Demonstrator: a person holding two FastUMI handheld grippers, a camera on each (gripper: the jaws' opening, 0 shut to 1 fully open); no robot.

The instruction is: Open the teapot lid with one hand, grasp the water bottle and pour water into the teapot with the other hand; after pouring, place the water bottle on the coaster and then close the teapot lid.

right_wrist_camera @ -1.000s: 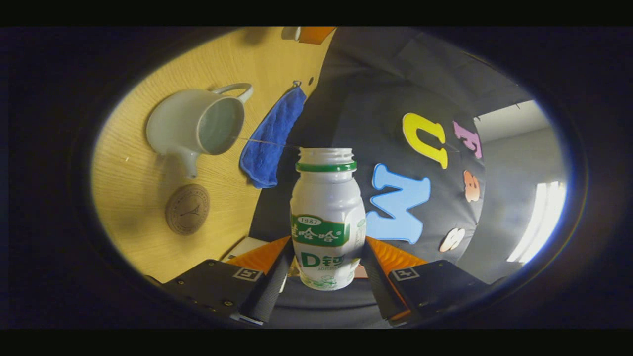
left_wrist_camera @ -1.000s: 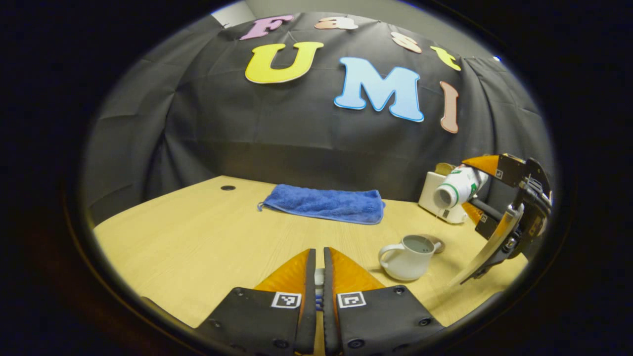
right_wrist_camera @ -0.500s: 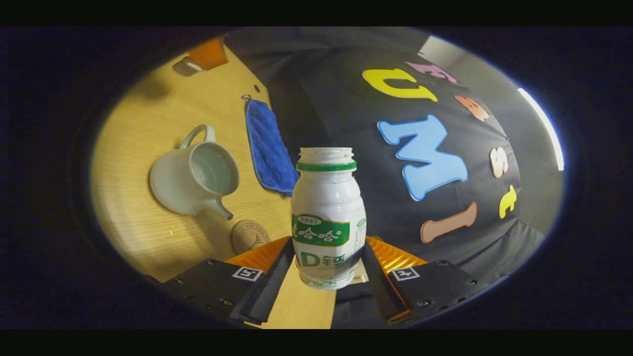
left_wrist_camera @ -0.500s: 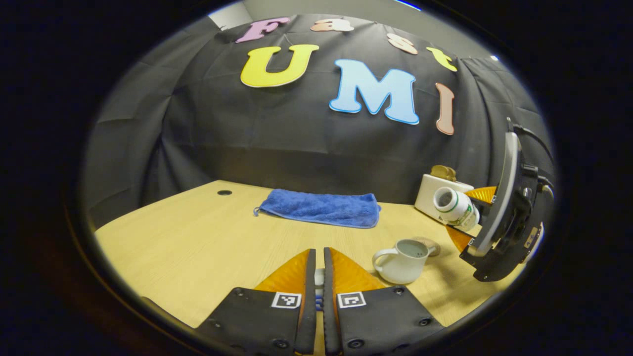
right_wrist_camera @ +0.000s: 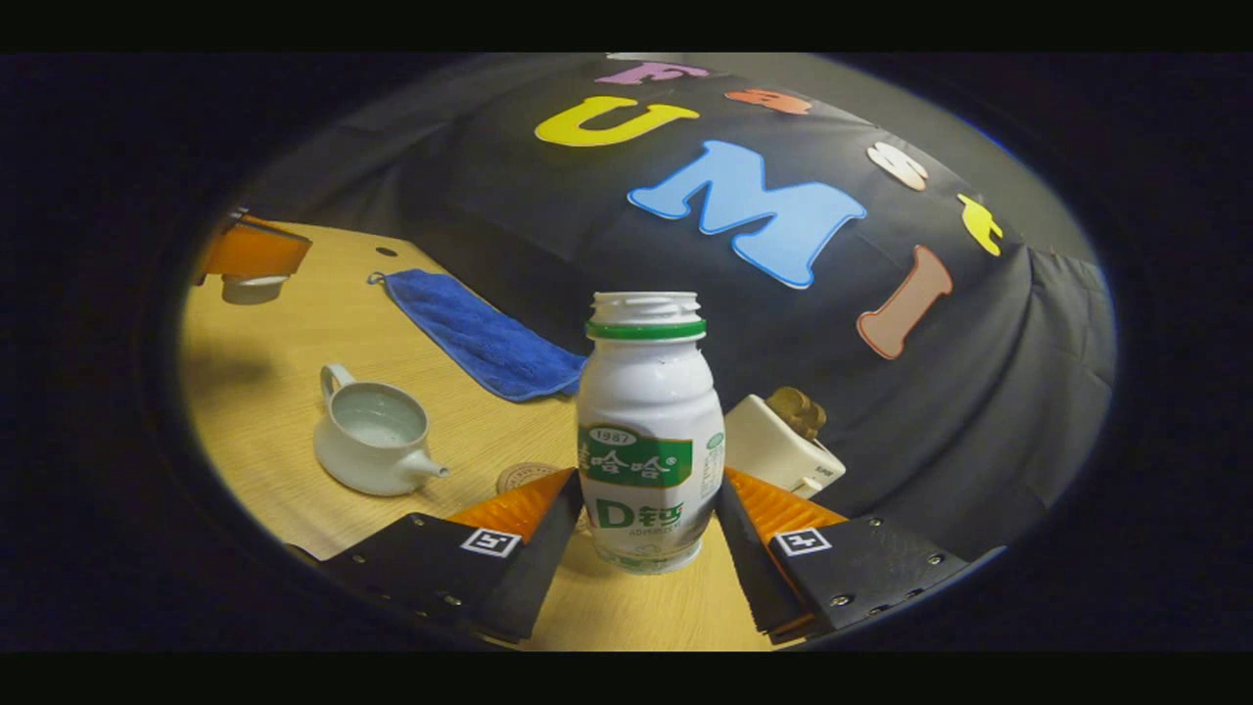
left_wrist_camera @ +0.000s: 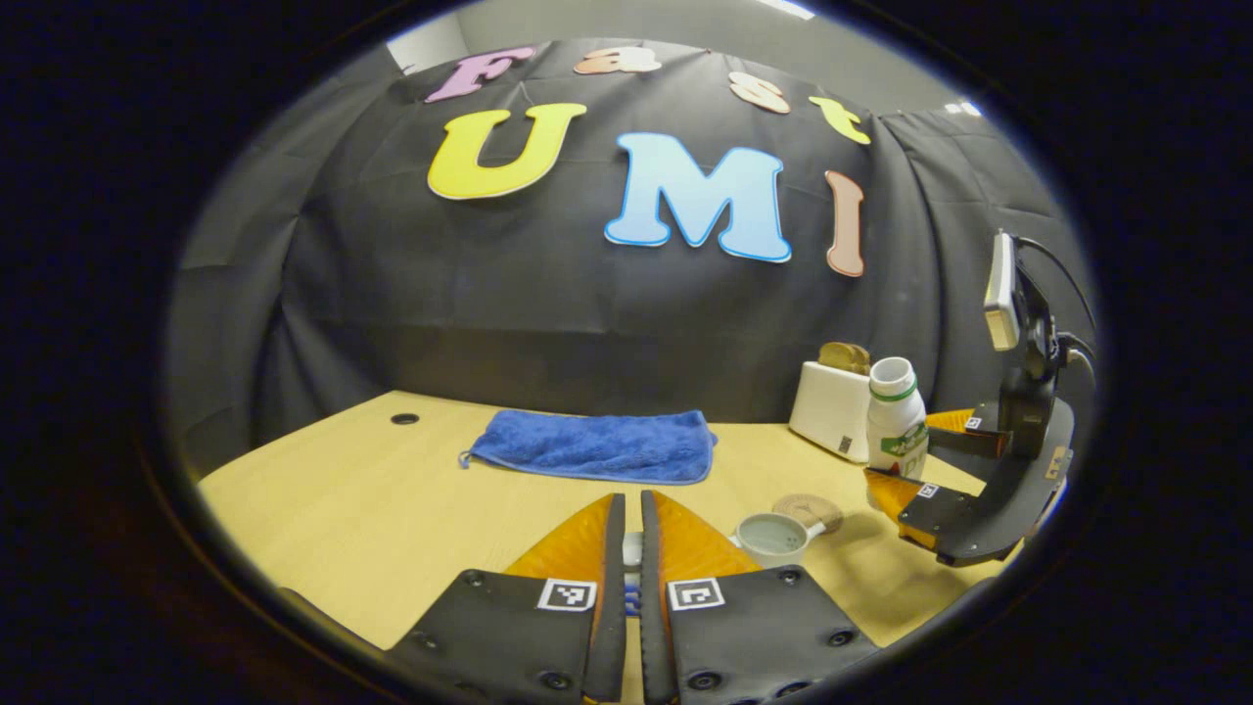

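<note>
Table (left_wrist_camera: 372,499): wood top, carrying all items. Towel (left_wrist_camera: 592,446): blue, flat at the back edge near the wall. Toaster (left_wrist_camera: 830,409): white, at the back right, just behind the bottle. Right gripper (right_wrist_camera: 646,509): clamped on the bottle (right_wrist_camera: 646,431), both fingers pressed to its lower body; bottle upright, uncapped, held near the coaster (left_wrist_camera: 808,510). Whether its base touches the table cannot be told. Teapot (right_wrist_camera: 375,448): lid off, standing beside the coaster. Left gripper (left_wrist_camera: 631,558): fingers nearly together, pinching a small pale object, probably the lid, held above the table.
</note>
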